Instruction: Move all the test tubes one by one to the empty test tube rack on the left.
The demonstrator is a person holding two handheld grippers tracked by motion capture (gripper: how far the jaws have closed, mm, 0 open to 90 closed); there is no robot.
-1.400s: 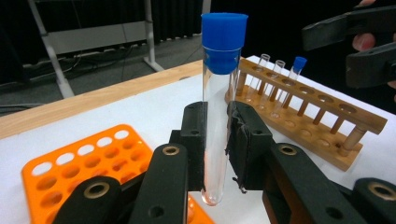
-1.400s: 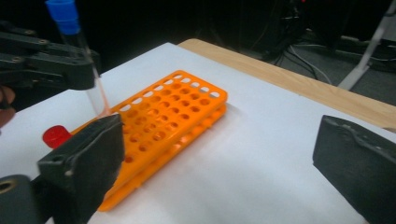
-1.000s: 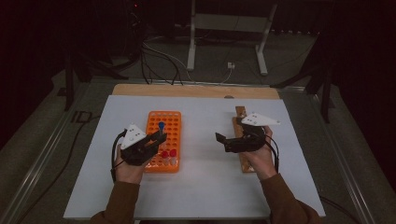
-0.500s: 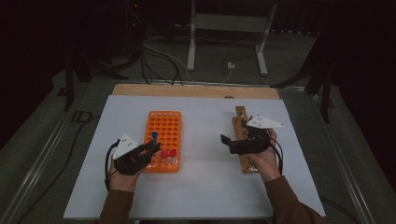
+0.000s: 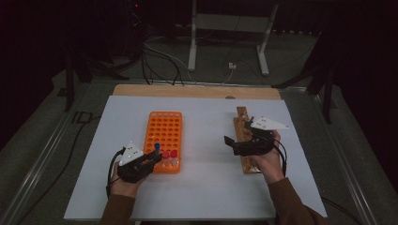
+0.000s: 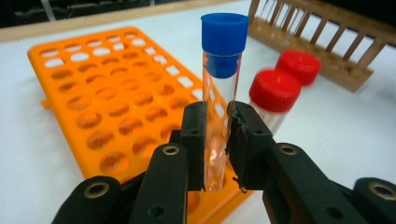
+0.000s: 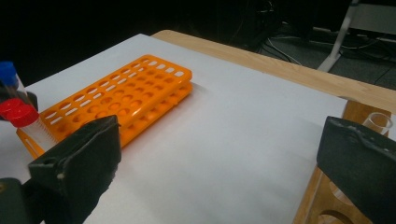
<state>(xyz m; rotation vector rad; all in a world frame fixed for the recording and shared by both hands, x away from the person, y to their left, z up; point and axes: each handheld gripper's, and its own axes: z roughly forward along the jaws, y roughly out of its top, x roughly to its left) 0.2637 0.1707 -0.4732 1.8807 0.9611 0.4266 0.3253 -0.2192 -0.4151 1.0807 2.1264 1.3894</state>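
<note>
While no writing could be read anywhere, the left gripper [image 6: 216, 140] was clamped on a clear blue-capped tube [image 6: 221, 93], upright at the near end of the orange rack [image 5: 165, 136]. Two red-capped tubes [image 6: 275, 93] stood just beside it. Farther right, the right gripper [image 5: 227, 140] hung with jaws spread wide and nothing between them, beside the wooden rack [image 5: 243, 126] on the white table [image 5: 206, 187].

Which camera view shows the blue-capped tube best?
The left gripper view: the blue-capped tube stands close and sharp, clamped between the left gripper jaws over the orange rack. The high view shows it only as a tiny blue dot. The right gripper view shows its cap at the left edge, blurred.
</note>
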